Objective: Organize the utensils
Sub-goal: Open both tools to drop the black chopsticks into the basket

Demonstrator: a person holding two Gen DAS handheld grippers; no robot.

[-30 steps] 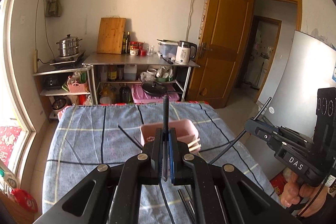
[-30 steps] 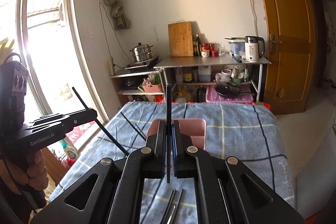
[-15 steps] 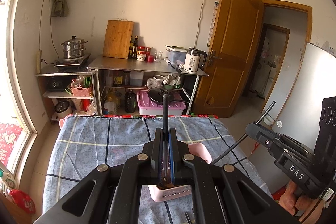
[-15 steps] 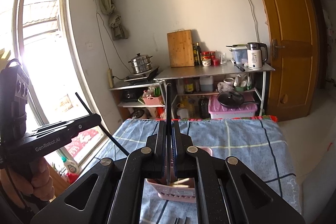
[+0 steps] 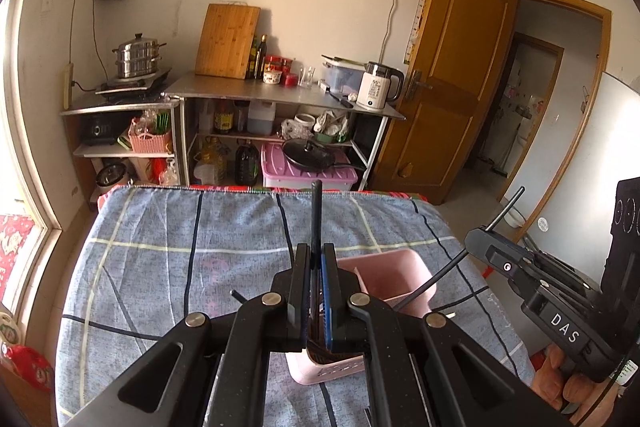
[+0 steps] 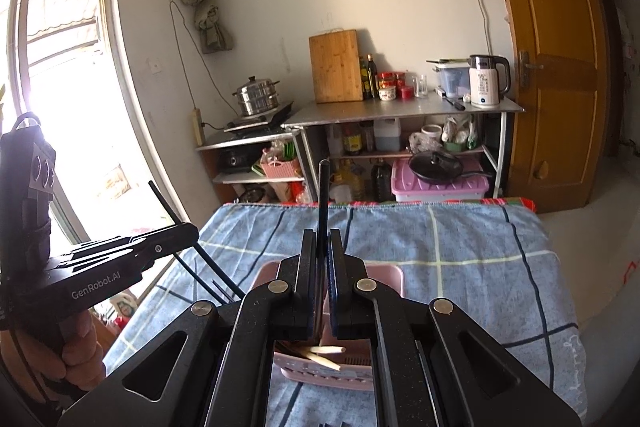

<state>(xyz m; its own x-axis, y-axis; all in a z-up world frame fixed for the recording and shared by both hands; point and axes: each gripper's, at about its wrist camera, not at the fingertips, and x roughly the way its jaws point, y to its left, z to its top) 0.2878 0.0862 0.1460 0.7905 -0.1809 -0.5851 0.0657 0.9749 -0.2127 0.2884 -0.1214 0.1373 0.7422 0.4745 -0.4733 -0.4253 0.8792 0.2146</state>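
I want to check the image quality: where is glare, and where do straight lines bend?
Right wrist view: the window is blown out white, and its frame curves strongly. Left wrist view: light is softer and warm, the door bows near the edge, and the corners are black. Both views are sharp, without motion blur.

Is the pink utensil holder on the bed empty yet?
Not empty. The pink utensil holder already has pale wooden chopsticks lying in it, seen from the right wrist.

Both grippers side by side, angled down. Left gripper [image 5: 316, 259] clamped tight on a thin black stick; right gripper [image 6: 322, 247] same. Hand [image 6: 76, 355] grips left handle.
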